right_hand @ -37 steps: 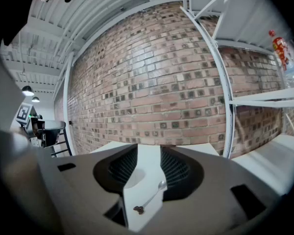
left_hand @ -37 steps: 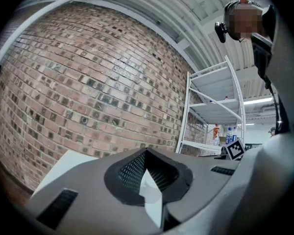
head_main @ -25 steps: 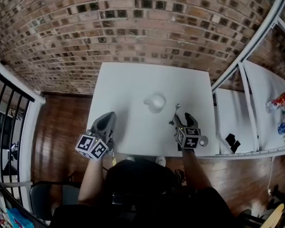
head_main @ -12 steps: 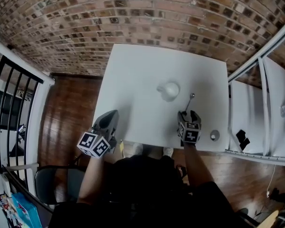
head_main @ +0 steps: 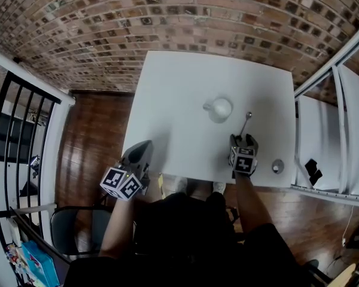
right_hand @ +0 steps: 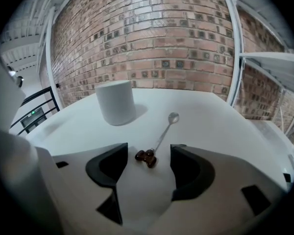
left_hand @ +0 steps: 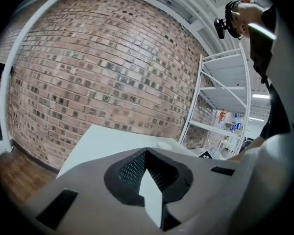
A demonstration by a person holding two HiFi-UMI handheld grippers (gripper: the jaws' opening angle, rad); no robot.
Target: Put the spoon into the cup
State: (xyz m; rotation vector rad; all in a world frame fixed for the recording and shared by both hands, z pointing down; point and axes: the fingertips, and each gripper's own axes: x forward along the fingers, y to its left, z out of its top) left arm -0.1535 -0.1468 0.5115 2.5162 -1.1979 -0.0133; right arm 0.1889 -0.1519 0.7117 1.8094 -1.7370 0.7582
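Gripper (head_main: 243, 139) lower, closing astride brown-ended spoon (right_hand: 160, 137)

The white square counter (head_main: 179, 94) carries three things. A white cup (head_main: 221, 109) stands upright a little to the right of the middle. Near it on the right, not touching, a thin metal spoon (head_main: 246, 124) lies flat. Its bowl points to the far side, and the handle ends in a small brown ornament (right_hand: 146, 157). Near the right front corner lies a small round grey object (head_main: 277, 167), too small to tell more.
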